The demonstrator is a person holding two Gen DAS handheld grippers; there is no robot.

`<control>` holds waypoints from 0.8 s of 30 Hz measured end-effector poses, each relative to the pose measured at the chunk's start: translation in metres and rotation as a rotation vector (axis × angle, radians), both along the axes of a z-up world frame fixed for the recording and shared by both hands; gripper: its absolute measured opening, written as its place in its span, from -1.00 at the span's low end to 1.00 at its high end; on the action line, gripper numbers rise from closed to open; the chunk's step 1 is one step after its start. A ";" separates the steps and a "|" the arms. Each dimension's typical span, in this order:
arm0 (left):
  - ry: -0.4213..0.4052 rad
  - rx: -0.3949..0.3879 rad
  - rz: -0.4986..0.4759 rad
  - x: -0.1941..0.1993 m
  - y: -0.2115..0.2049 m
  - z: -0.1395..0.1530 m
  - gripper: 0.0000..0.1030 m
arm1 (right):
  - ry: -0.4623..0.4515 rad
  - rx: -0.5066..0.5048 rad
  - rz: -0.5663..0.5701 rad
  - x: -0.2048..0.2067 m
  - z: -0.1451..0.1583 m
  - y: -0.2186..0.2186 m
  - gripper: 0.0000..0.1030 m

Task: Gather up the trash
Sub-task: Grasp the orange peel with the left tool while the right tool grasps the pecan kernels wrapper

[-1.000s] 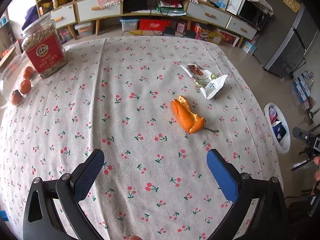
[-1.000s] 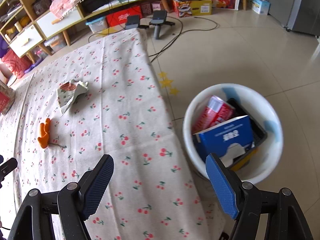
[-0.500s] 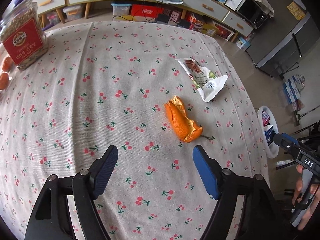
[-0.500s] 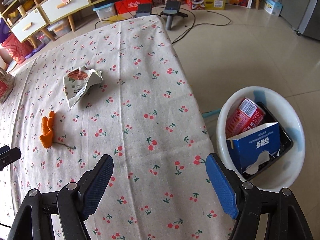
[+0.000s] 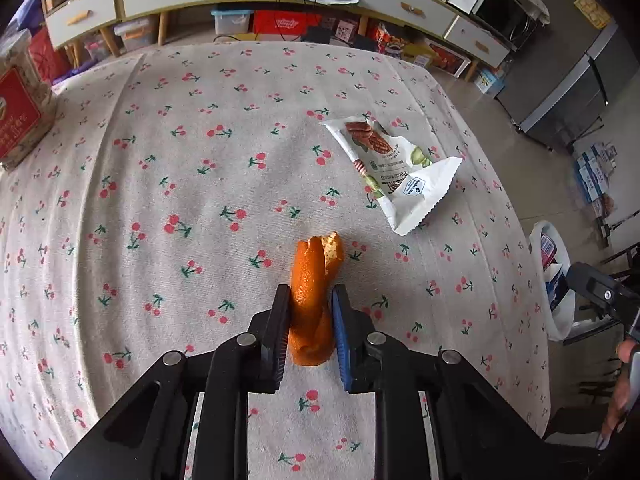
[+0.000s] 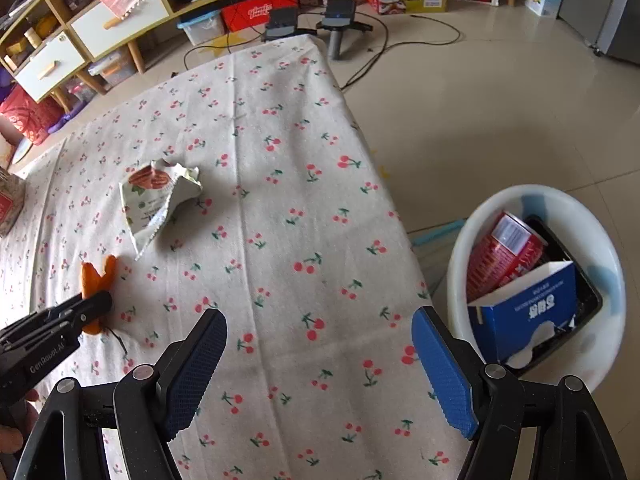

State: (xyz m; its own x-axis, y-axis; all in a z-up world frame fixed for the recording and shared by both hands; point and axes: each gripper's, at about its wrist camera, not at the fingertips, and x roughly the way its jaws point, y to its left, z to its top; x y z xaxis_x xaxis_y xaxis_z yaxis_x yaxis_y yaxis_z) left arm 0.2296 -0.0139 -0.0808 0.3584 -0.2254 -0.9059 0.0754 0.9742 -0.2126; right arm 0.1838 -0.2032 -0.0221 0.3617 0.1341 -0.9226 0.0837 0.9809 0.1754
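Orange, curled and soft, the strip of orange peel point(image 5: 311, 300) lies on the cherry-print tablecloth point(image 5: 200, 200), pinched by the left gripper point(image 5: 309, 300). The thin rind may tear or slip when lifted. The right gripper point(image 6: 320, 344) hangs spread near the white round bin point(image 6: 600, 364).

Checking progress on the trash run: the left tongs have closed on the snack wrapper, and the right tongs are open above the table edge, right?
Not quite. The left tongs have closed on the orange peel, as the left wrist view shows; the snack wrapper lies untouched. The right tongs are open.
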 end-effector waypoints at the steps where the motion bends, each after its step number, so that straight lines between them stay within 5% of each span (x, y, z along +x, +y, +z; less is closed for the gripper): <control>1: -0.004 -0.002 0.007 -0.003 0.006 0.004 -0.61 | -0.007 0.007 0.010 0.005 0.001 0.005 0.57; 6: -0.055 0.030 0.054 -0.022 0.045 0.030 -0.62 | -0.035 0.049 0.097 0.031 -0.004 0.045 0.57; 12: -0.084 0.032 0.129 -0.046 0.102 0.047 -0.62 | -0.083 -0.026 0.254 0.058 -0.025 0.103 0.57; 24: -0.069 -0.009 0.208 -0.068 0.177 0.053 -0.62 | -0.075 -0.171 0.352 0.092 -0.070 0.147 0.70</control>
